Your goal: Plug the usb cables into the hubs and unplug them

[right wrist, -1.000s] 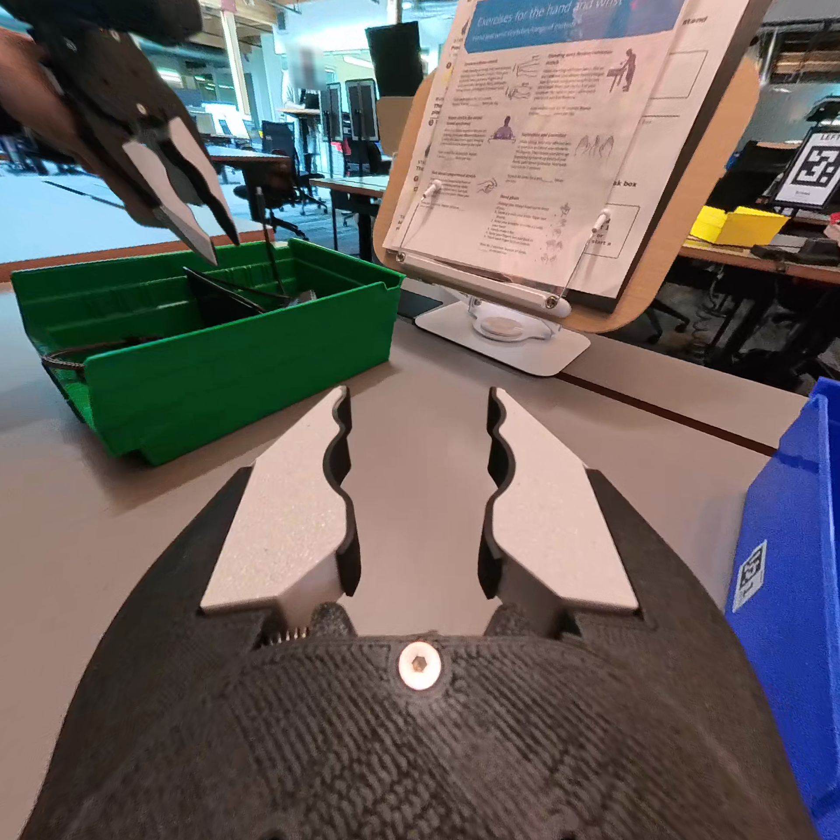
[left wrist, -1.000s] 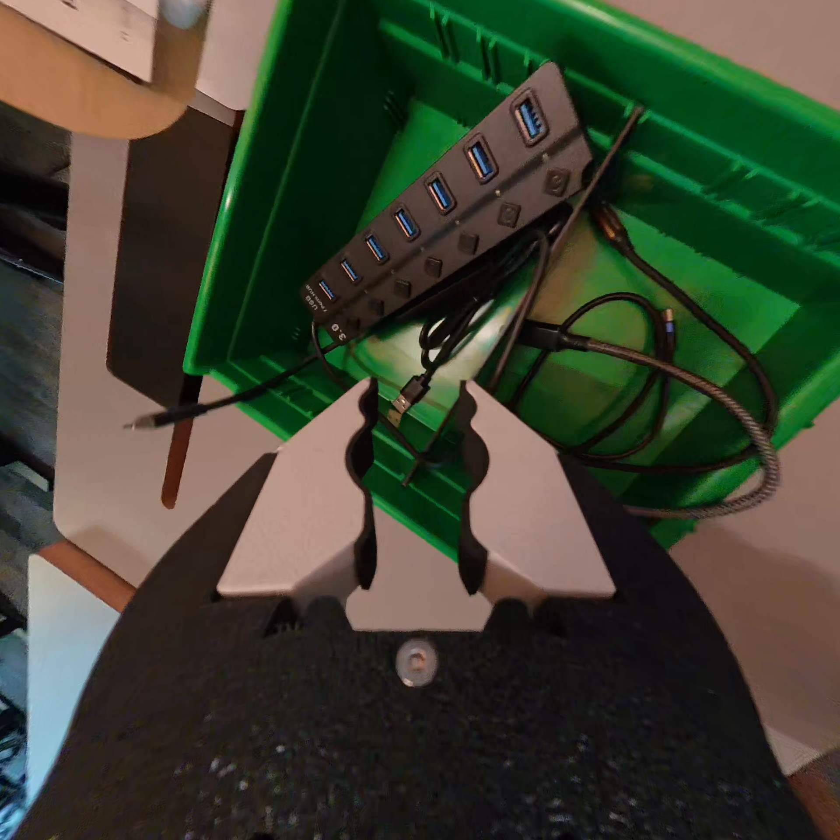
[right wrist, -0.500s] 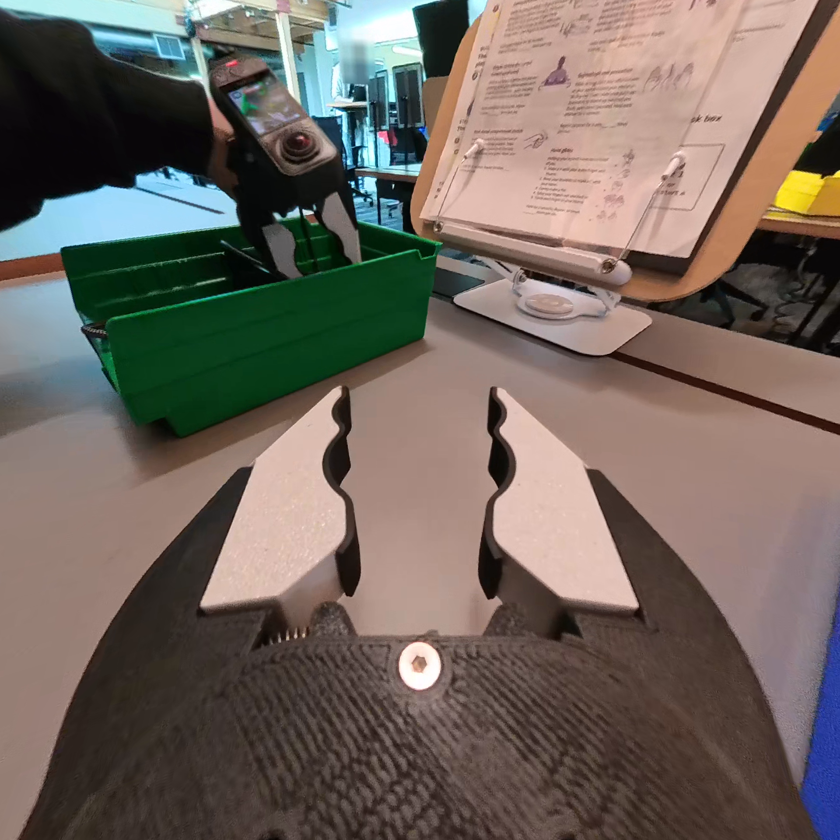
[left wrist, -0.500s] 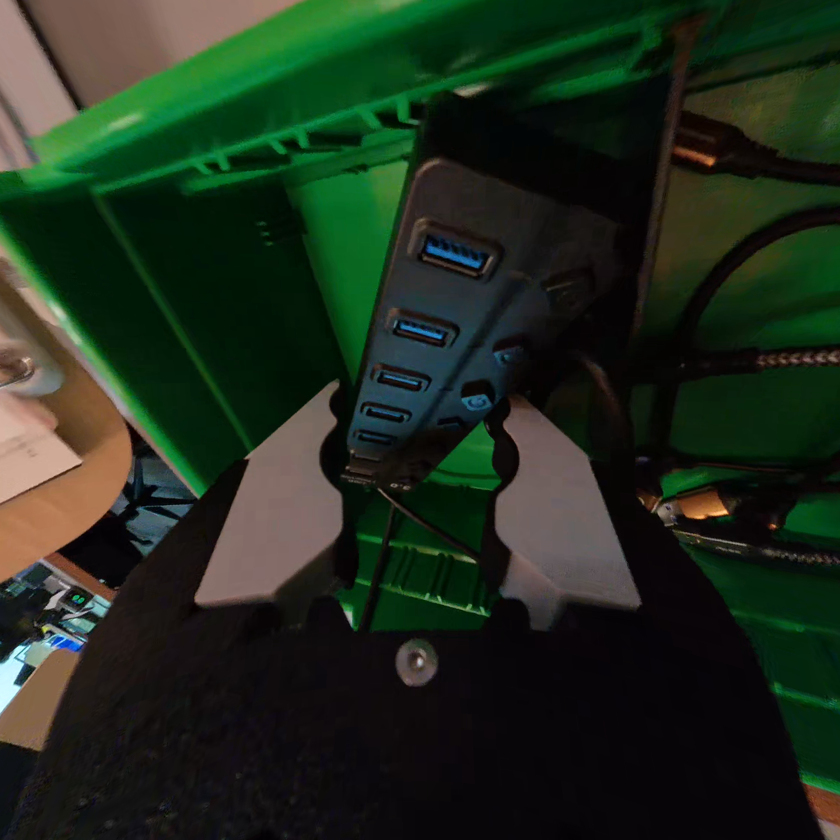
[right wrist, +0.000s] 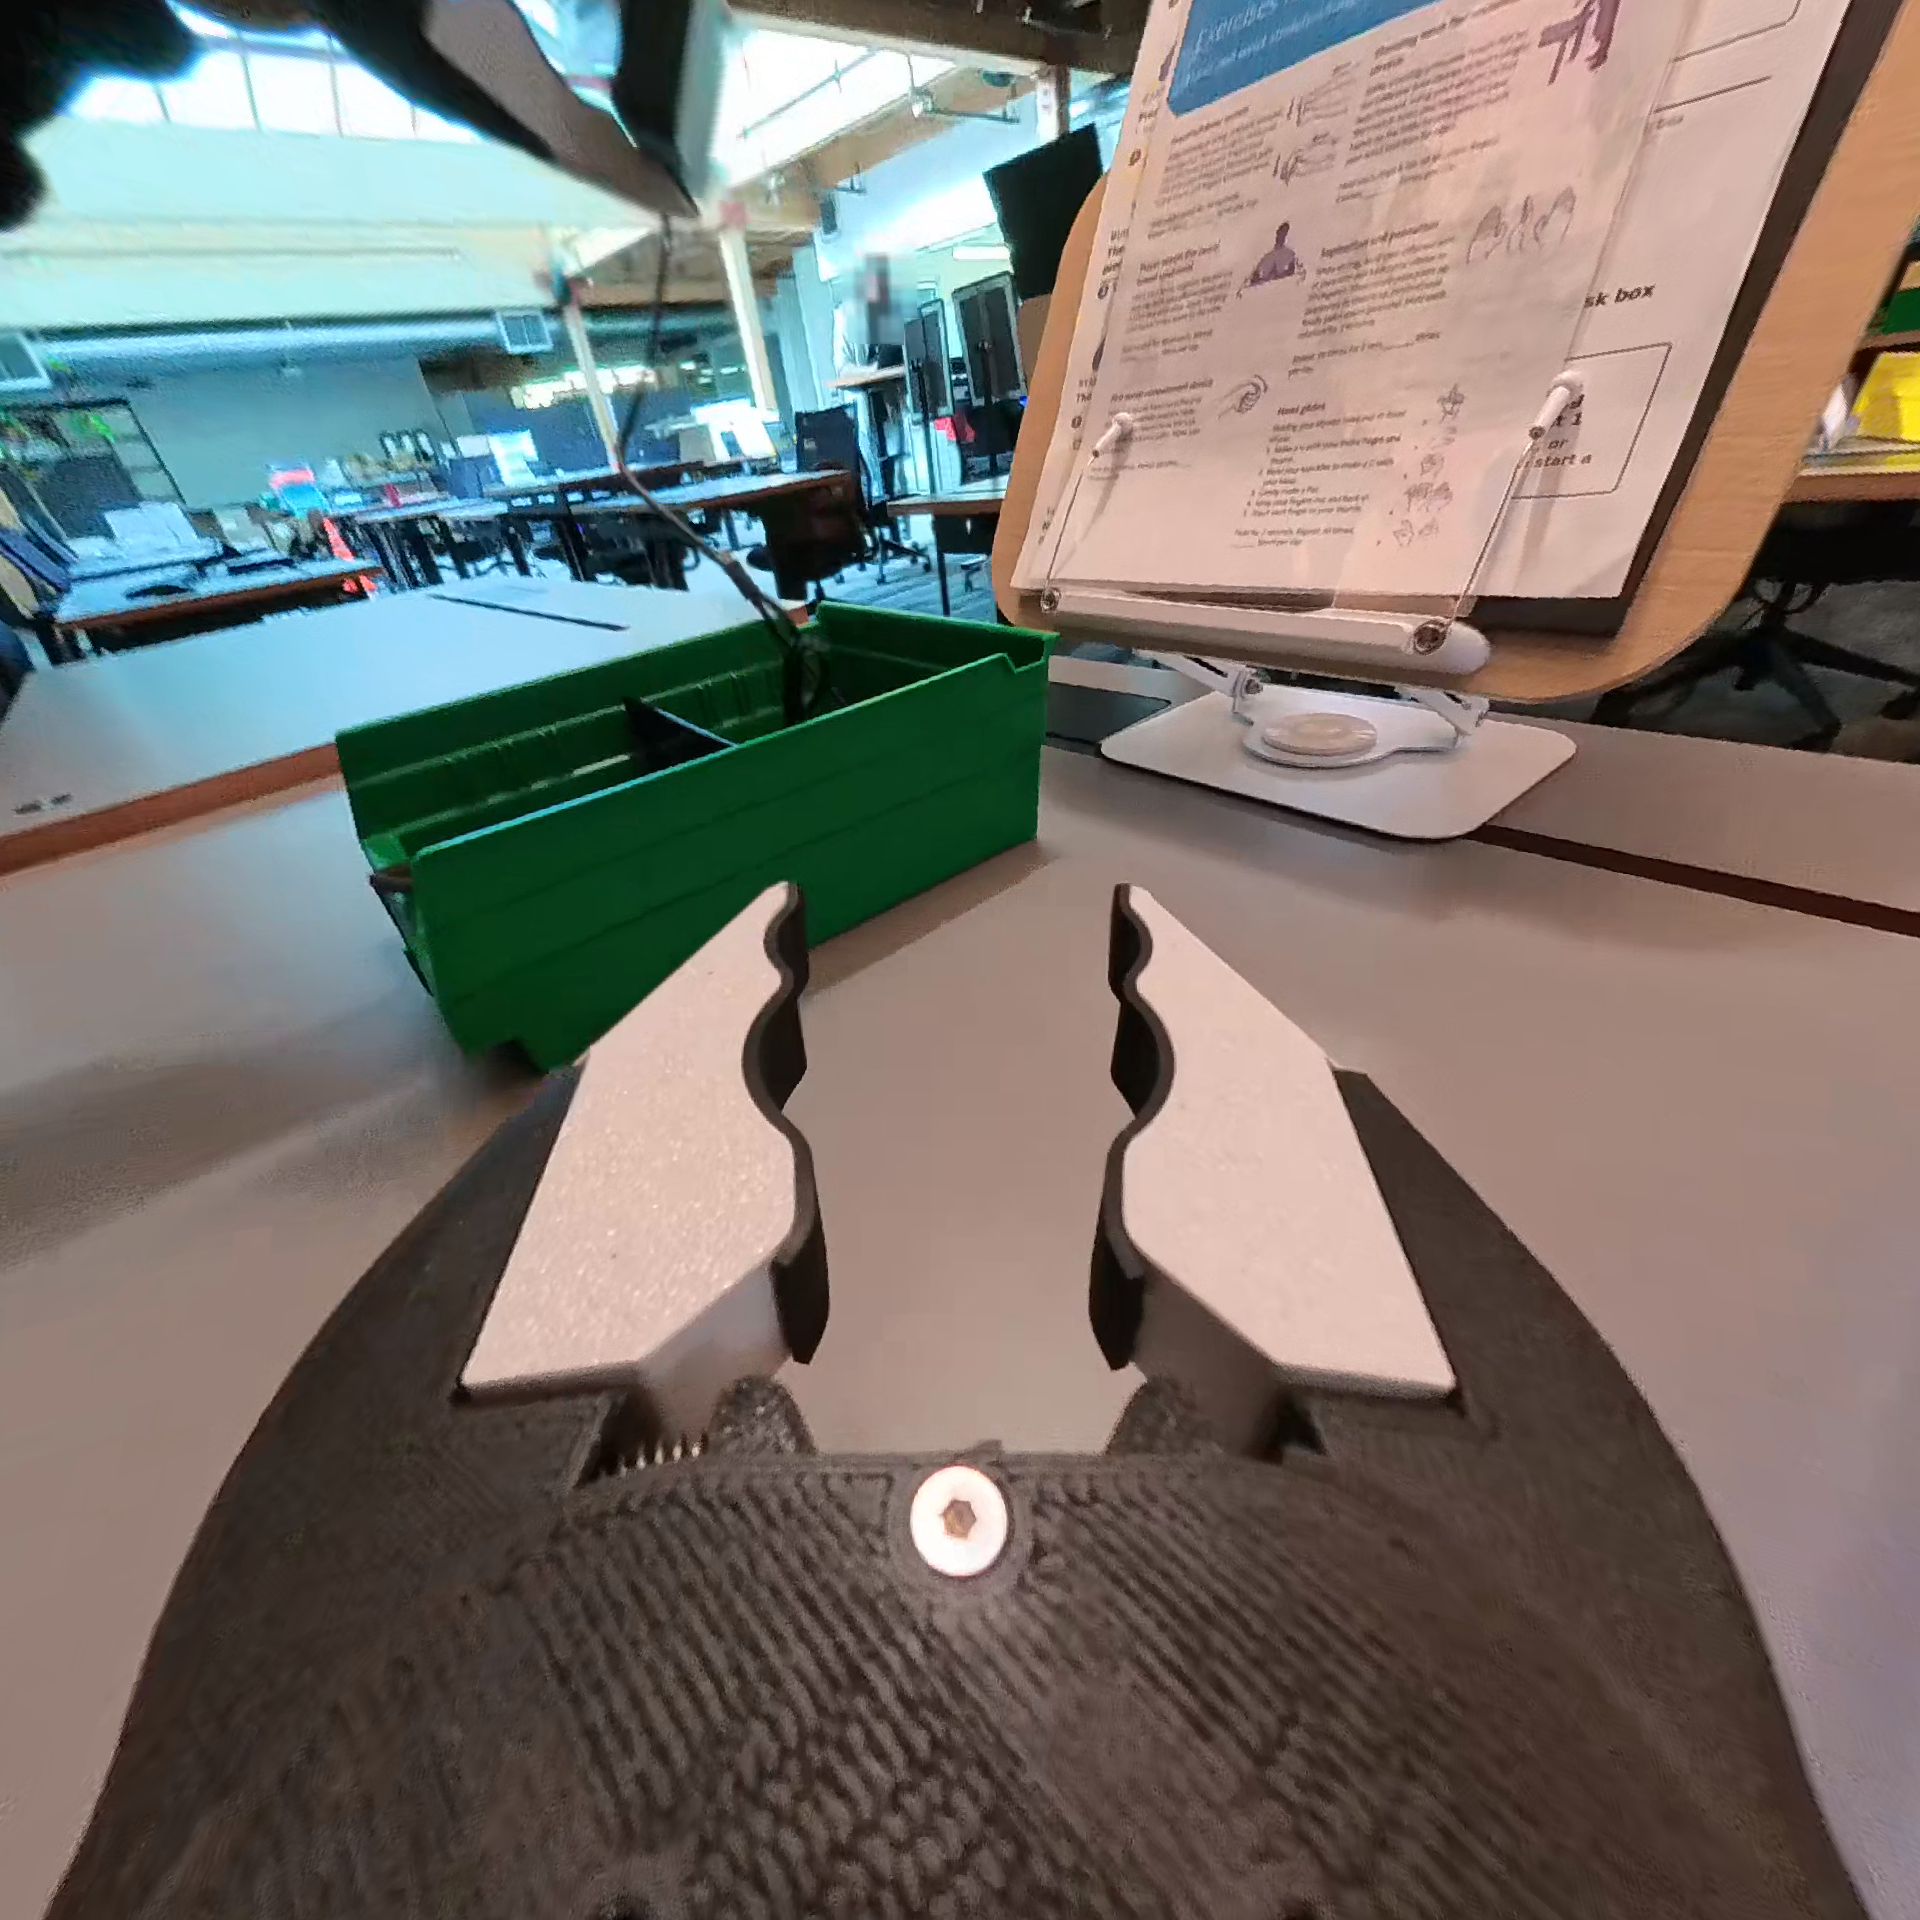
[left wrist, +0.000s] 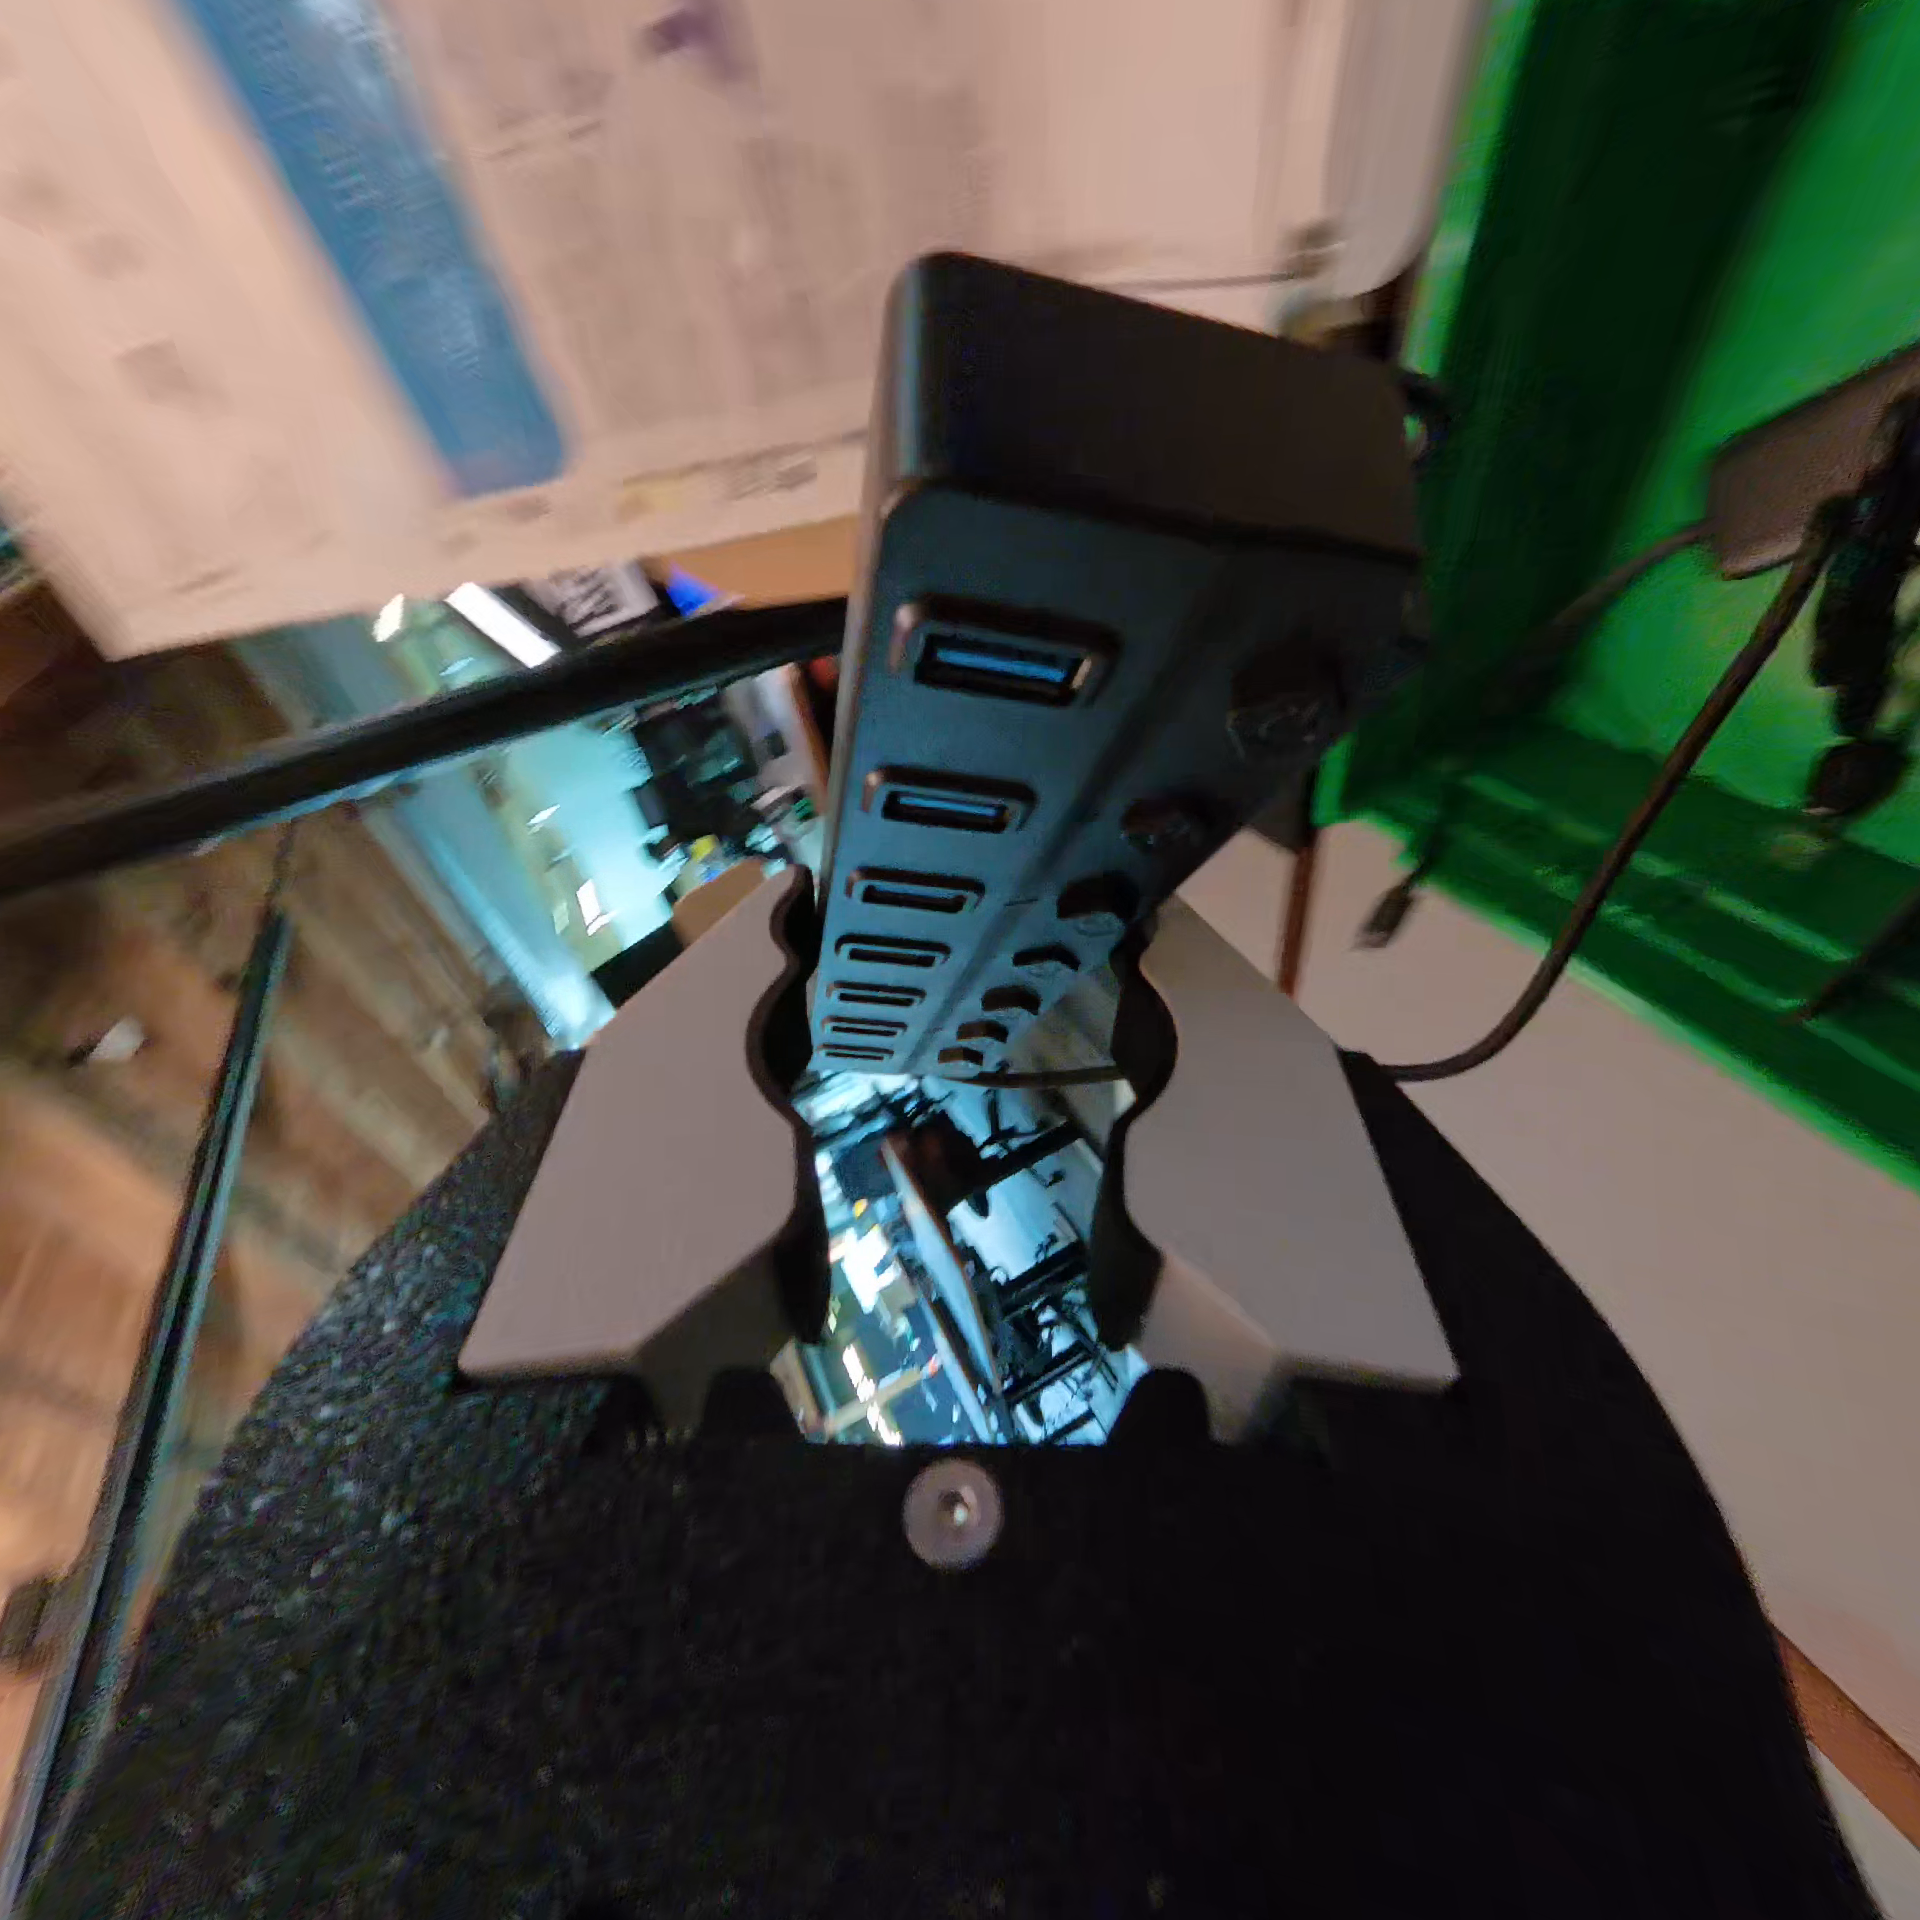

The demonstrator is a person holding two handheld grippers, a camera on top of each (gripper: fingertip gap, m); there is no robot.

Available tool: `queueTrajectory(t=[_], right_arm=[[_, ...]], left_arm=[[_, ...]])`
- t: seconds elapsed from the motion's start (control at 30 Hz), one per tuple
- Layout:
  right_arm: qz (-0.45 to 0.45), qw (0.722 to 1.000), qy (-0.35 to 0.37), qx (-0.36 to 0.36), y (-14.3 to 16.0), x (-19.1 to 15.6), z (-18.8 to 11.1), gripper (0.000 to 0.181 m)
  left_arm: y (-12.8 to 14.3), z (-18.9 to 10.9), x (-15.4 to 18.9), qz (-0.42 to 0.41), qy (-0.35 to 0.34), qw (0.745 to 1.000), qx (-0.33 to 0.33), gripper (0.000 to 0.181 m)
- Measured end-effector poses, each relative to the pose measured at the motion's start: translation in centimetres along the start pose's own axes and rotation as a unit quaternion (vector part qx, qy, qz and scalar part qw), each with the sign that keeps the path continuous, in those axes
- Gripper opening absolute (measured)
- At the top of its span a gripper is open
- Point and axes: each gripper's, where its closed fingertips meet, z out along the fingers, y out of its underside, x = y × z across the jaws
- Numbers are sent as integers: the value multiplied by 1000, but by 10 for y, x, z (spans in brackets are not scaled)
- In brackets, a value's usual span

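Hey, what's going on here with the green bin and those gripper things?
A person is working two handheld tools. The left tool is shut on the near end of a black USB hub, held up in the air away from the green bin, its thin cable trailing down into it. The right tool hovers open and empty over the grey table.

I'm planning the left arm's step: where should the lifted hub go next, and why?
Probably lower the black hub onto the bare table beside the green bin: the left gripper holds it aloft, ports empty, cord trailing into the bin.
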Motion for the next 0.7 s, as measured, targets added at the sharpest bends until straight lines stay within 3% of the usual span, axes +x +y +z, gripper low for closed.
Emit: queueTrajectory(t=[0.13,0.3,0.47,0.6,0.7], right_arm=[[18,1000,-5,15,-10,-2,-3,57],[23,999,-18,22,-24,-8,-12,68],[76,992,-60,81,-61,-22,-28,100],[87,982,-103,135,-99,-42,-49,96],[71,977,-121,163,-122,-58,-64,92]], left_arm=[[20,-71,-84,-62,-119,991,-11,55],[-7,-149,-128,-79,-196,975,64,55],[-76,-208,-117,3,-282,948,149,55],[-135,-231,-81,75,-339,916,202,54],[-175,-234,-50,89,-344,904,238,54]])
